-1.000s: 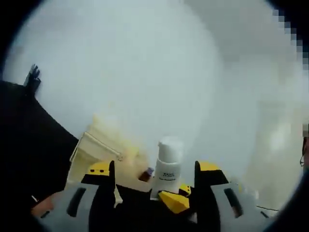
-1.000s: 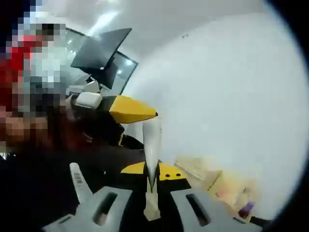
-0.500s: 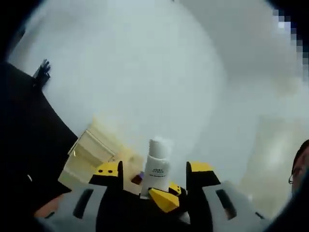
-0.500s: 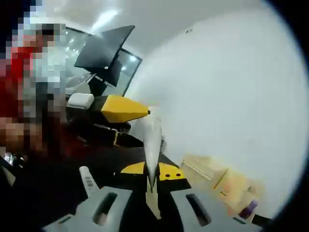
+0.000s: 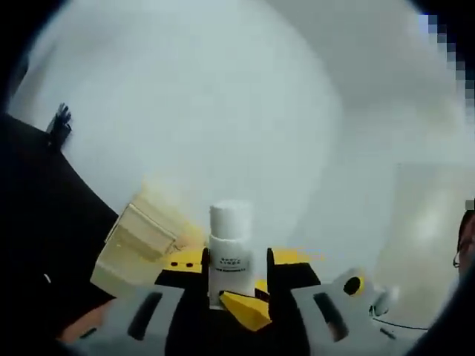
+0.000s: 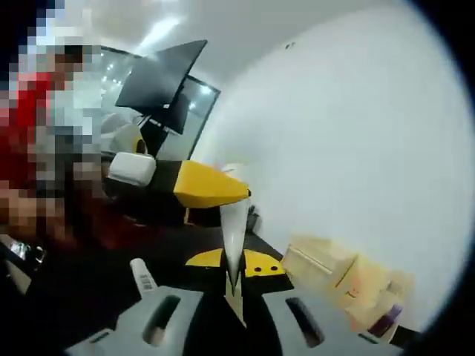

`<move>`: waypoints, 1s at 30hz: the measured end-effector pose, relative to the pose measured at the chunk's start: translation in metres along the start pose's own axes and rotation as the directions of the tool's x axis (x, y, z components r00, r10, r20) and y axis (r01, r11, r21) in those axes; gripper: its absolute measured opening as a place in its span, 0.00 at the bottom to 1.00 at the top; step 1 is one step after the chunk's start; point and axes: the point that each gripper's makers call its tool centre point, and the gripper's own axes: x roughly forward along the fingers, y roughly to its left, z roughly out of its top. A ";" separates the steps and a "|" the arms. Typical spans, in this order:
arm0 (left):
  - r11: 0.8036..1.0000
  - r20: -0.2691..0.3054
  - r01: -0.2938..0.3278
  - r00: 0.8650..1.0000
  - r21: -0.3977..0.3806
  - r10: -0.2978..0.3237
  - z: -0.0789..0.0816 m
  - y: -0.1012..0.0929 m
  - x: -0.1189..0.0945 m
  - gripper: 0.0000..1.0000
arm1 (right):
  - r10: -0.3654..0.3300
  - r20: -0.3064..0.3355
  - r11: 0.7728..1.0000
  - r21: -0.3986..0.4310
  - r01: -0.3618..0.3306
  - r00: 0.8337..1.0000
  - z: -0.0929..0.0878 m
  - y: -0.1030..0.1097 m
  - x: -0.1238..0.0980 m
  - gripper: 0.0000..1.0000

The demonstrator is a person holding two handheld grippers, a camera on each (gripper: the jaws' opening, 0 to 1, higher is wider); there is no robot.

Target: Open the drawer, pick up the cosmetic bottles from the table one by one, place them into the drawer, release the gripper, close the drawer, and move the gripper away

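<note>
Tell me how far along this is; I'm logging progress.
Looks done: the cream drawer unit seems open. In hand: right gripper shut on a white tube; left gripper flanks it, grip unclear. Left: stowing it and the loose white item, then closing the drawer.

— What do the tools look like in the left gripper view?
— The left gripper [image 5: 236,268] has pale grey bodies with dark oblong slots, black jaws and yellow tips; the left tip carries small dark dots. A yellow wedge sits low between the jaws. On the right grey body there is a round yellow-and-black knob [image 5: 352,285], and a thin dark cable [image 5: 397,324] trails below it.
— And the right gripper view?
— The right gripper [image 6: 234,273] is built the same: grey slotted bodies, black jaws, yellow tips with two dark dots on one. Coming in from the left is the other tool, black with a large yellow wedge-shaped tip.
</note>
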 end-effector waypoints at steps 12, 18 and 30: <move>0.999 -0.001 -0.030 1.000 0.010 0.030 -0.015 -0.004 -0.001 0.26 | 0.013 -0.005 1.000 0.016 -0.013 1.000 0.002 -0.011 0.015 0.05; 0.999 -0.021 -0.046 0.999 0.013 0.047 -0.021 -0.004 0.001 0.25 | 0.020 0.011 1.000 0.020 -0.020 1.000 0.000 -0.006 0.011 0.07; 0.942 -0.075 -0.190 0.973 0.277 0.218 0.000 0.028 0.023 0.19 | 0.086 -0.053 0.994 0.069 -0.083 0.995 -0.006 -0.019 -0.005 0.21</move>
